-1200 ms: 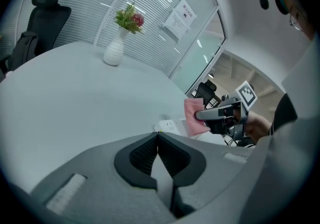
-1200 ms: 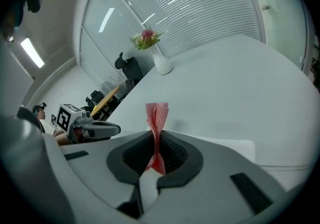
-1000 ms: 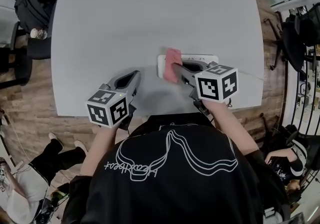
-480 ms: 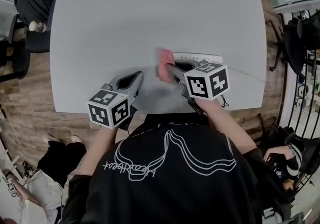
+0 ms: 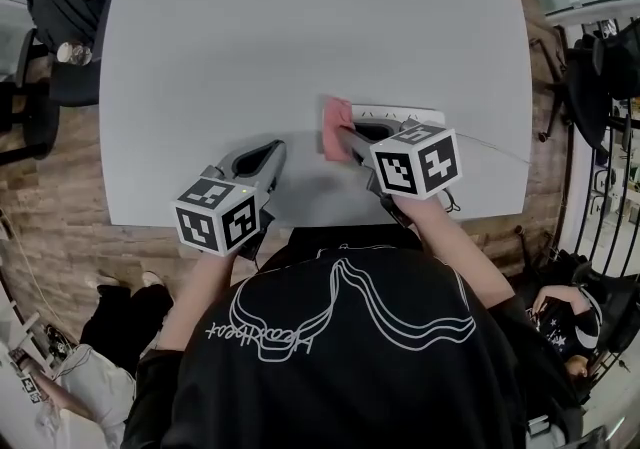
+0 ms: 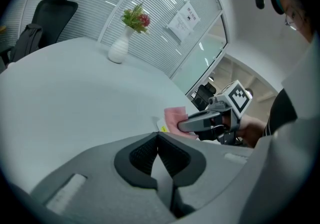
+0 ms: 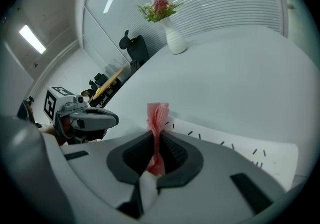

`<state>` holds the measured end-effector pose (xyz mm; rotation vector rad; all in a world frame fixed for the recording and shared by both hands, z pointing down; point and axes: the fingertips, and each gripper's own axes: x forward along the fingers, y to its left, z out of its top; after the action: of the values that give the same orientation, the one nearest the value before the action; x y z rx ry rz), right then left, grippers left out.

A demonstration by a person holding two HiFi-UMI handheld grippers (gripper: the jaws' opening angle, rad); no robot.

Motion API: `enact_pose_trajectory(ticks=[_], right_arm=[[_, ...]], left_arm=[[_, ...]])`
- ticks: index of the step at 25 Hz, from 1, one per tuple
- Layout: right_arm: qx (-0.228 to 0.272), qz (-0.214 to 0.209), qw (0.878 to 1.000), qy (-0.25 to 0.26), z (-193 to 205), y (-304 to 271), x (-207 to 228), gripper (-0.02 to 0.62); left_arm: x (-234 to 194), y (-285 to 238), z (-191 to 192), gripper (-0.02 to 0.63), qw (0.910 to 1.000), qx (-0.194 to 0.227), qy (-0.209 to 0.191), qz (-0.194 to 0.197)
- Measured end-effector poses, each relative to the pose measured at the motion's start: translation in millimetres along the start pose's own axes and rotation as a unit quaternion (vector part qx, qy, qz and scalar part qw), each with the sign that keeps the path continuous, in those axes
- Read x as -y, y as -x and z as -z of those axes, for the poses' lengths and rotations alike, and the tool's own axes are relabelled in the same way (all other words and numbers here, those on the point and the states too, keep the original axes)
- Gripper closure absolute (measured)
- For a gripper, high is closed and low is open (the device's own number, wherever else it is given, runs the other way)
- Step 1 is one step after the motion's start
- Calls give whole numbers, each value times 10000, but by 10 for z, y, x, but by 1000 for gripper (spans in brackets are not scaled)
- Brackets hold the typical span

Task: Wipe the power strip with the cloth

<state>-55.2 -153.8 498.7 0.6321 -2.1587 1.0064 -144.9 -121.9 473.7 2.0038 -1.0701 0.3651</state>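
A white power strip (image 5: 408, 117) lies flat on the grey table (image 5: 300, 27), near its front edge. My right gripper (image 5: 343, 138) is shut on a folded pink cloth (image 5: 337, 126), which rests on the strip's left end. In the right gripper view the cloth (image 7: 157, 115) stands upright between the pads, with the strip (image 7: 240, 143) just beyond. My left gripper (image 5: 272, 151) hovers left of the strip, apart from it, shut and holding nothing. In the left gripper view (image 6: 159, 144) its pads meet, with the cloth (image 6: 174, 116) ahead to the right.
A white vase (image 7: 174, 40) with flowers stands at the table's far edge. A thin cord (image 5: 495, 150) runs right from the strip. Office chairs (image 5: 60, 12) and a seated person (image 5: 60, 377) are at the left, off the table.
The right gripper slid the cloth left along the strip to its left end, then slightly back right. The left gripper has hardly moved.
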Motion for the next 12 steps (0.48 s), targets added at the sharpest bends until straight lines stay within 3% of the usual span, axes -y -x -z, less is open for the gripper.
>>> enact_pose_trajectory(ticks=[12], right_arm=[[127,321,9988,-345,110,209,275,558]], left_arm=[[-59,43,-15,594,9999,-64,-64,118]])
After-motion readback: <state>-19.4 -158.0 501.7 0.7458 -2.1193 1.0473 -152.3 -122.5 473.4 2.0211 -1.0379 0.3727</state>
